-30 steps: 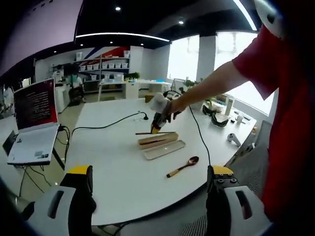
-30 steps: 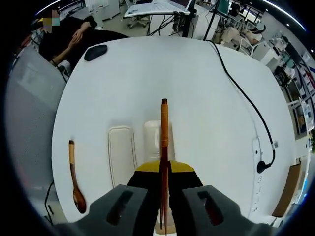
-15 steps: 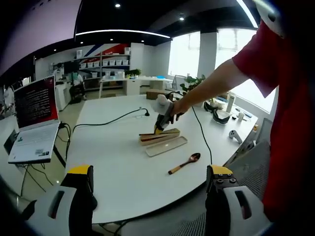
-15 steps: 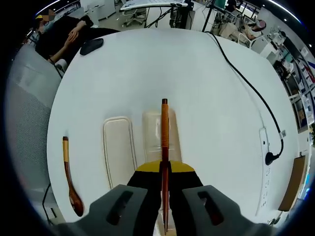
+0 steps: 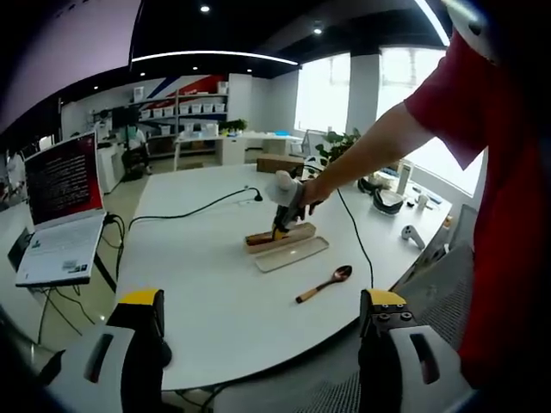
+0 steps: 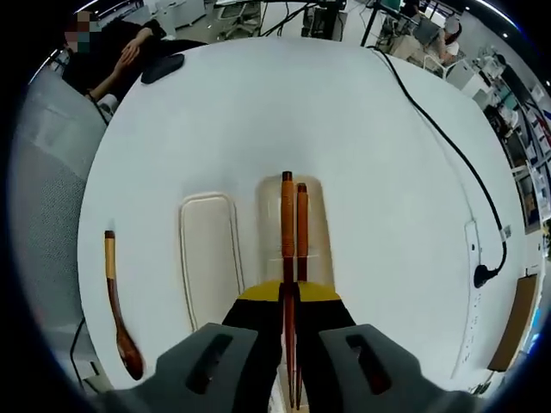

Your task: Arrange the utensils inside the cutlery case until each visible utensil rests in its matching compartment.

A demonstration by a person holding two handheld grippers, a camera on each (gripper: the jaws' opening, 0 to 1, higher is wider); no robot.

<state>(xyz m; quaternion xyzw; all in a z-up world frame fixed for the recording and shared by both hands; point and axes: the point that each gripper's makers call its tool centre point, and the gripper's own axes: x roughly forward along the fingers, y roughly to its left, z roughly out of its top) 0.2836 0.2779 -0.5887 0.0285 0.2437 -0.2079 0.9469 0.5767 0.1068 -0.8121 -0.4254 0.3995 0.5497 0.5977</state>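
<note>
My right gripper (image 6: pixel 288 299) is shut on a reddish-brown chopstick (image 6: pixel 287 225), which points forward low over the open case base (image 6: pixel 317 219). A second chopstick (image 6: pixel 302 222) lies in that base, right beside the held one. The pale lid (image 6: pixel 209 251) lies flat to the left, and a wooden spoon (image 6: pixel 116 305) rests on the table further left. In the left gripper view my left gripper (image 5: pixel 263 301) is open and held back from the table, with nothing between its jaws. Ahead of it are the case (image 5: pixel 277 236), lid (image 5: pixel 294 253), spoon (image 5: pixel 324 283) and right gripper (image 5: pixel 282 217).
An open laptop (image 5: pixel 58 215) sits off the table's left. A black cable (image 6: pixel 443 163) runs across the white table (image 6: pixel 258 120) to a plug. A dark mouse (image 6: pixel 164 67) lies near the far edge, with a seated person (image 6: pixel 116 56) beyond. Small gadgets (image 5: pixel 405 228) crowd the right end.
The right gripper has lowered the held chopstick closer to the case base, and the second chopstick in the base now shows beside it. The left gripper has stayed put.
</note>
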